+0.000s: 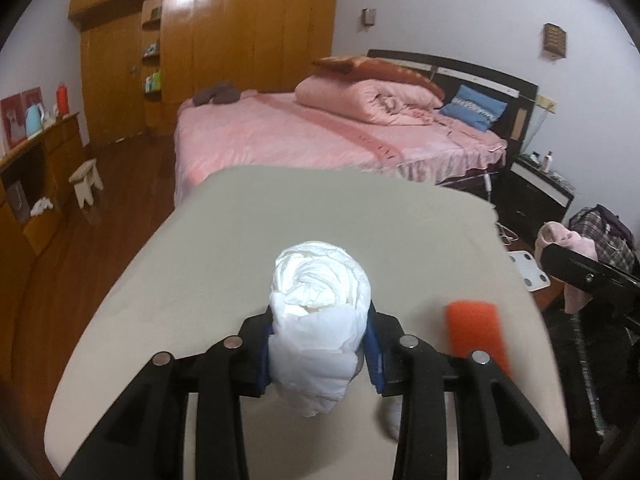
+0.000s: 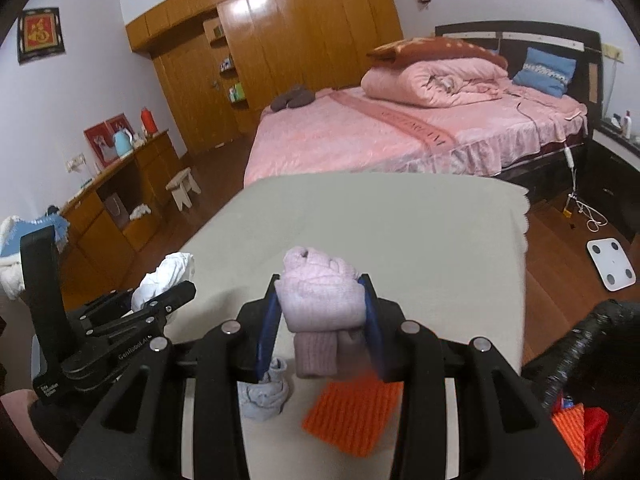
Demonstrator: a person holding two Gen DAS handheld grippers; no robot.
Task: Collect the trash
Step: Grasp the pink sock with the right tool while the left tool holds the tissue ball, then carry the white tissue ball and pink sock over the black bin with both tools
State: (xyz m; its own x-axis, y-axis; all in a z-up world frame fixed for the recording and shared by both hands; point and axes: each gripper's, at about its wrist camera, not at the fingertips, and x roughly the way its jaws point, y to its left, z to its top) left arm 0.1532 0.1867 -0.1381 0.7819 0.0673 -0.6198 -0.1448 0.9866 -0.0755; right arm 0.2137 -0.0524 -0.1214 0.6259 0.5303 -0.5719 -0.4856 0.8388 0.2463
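A white crumpled bundle (image 1: 320, 320) is sitting clamped between the blue pads of the left gripper (image 1: 320, 344), above the beige table (image 1: 200, 260). The right gripper (image 2: 322, 320) is gripping a pink knitted bundle (image 2: 320, 296) above an orange cloth (image 2: 352, 412) and a grey sock (image 2: 266, 396).

I count two bundles in my jaws: one white wad (image 1: 318, 320) in my left gripper (image 1: 320, 344), one pink sock roll (image 2: 320, 292) in my right gripper (image 2: 322, 320). On the table (image 2: 420, 240): one orange cloth (image 2: 354, 416), one grey sock (image 2: 266, 394).
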